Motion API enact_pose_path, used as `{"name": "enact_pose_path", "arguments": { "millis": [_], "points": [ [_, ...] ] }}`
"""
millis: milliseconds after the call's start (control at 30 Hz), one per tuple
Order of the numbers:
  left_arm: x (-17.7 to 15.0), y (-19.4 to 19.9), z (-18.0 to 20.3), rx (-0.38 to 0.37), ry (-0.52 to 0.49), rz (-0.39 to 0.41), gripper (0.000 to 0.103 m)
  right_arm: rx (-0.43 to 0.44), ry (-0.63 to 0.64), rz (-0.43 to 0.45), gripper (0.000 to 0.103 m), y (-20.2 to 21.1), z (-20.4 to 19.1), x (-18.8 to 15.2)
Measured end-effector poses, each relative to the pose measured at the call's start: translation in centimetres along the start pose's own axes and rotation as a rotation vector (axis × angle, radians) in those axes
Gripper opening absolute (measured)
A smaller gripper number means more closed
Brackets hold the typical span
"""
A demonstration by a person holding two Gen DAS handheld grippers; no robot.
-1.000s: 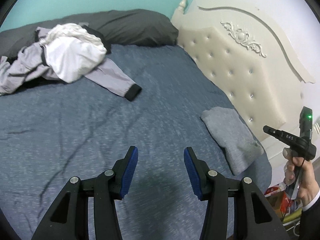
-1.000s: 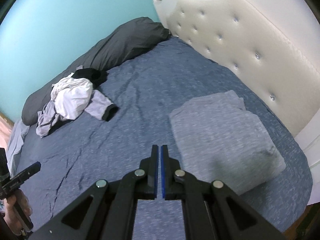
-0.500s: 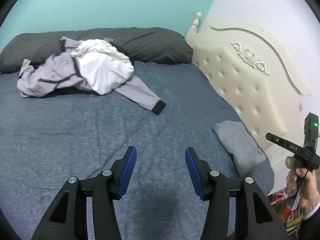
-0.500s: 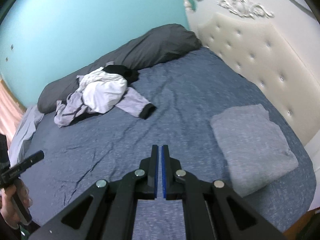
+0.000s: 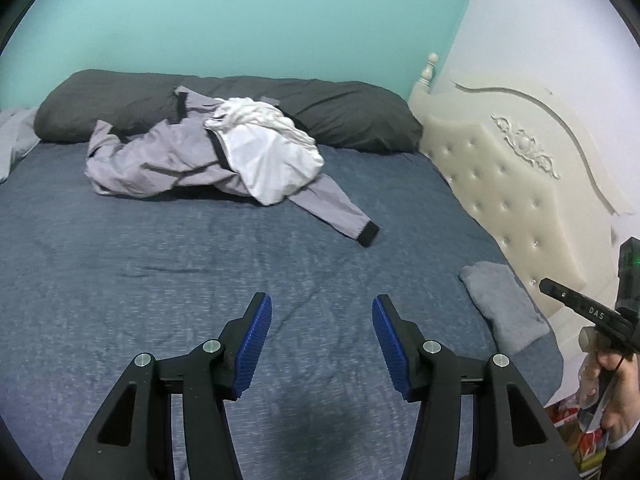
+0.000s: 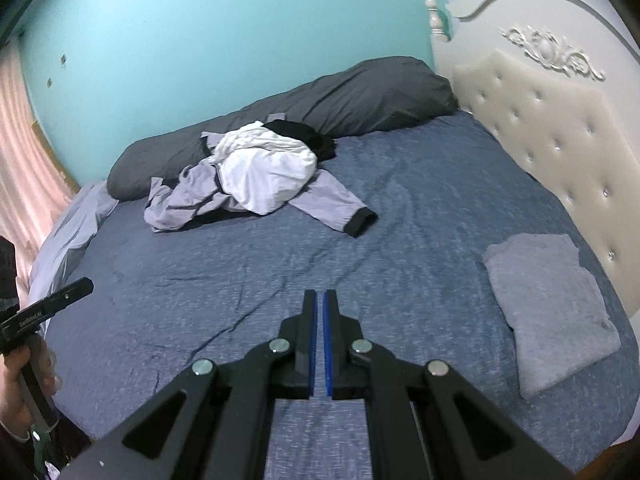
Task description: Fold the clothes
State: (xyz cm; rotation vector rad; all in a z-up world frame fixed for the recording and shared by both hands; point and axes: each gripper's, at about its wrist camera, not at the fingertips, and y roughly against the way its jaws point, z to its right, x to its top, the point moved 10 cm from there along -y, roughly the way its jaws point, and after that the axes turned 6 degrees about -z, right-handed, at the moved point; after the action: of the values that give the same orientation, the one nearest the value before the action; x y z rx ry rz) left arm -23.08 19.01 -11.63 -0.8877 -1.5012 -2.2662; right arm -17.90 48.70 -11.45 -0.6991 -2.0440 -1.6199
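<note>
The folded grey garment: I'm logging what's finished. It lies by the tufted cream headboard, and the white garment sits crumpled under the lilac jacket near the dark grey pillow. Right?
Not quite. The crumpled white garment lies on top of the lilac jacket, not under it, as the right wrist view shows. The rest holds: the folded grey garment lies by the tufted cream headboard, and the pile sits near the dark grey pillow.

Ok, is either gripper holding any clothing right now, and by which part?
Nothing is held. The left gripper is open and empty; the right gripper is shut on nothing.
</note>
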Motion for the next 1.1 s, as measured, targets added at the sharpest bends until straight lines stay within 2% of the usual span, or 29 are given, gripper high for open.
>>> {"name": "enact_pose_path", "arguments": {
  "millis": [300,567,900,1100],
  "points": [
    [-0.4,3.2,-2.5,0.023,0.006,0.034,0.057,0.016,0.035,0.023,0.002,0.7,-4.2,0.0],
    [-1.4,5.1,-2.4,0.020,-0.023,0.050,0.057,0.009,0.046,0.051,0.002,2.5,-6.4,-1.9],
    [-3.8,7.1,-1.4,-0.004,-0.042,0.056,0.060,-0.024,0.016,0.080,0.002,5.3,-6.8,-5.5],
    [-5.3,7.9,0.0,-0.009,-0.074,0.064,0.065,-0.072,0.001,0.098,0.002,7.0,-6.1,-7.9]
  ]
}}
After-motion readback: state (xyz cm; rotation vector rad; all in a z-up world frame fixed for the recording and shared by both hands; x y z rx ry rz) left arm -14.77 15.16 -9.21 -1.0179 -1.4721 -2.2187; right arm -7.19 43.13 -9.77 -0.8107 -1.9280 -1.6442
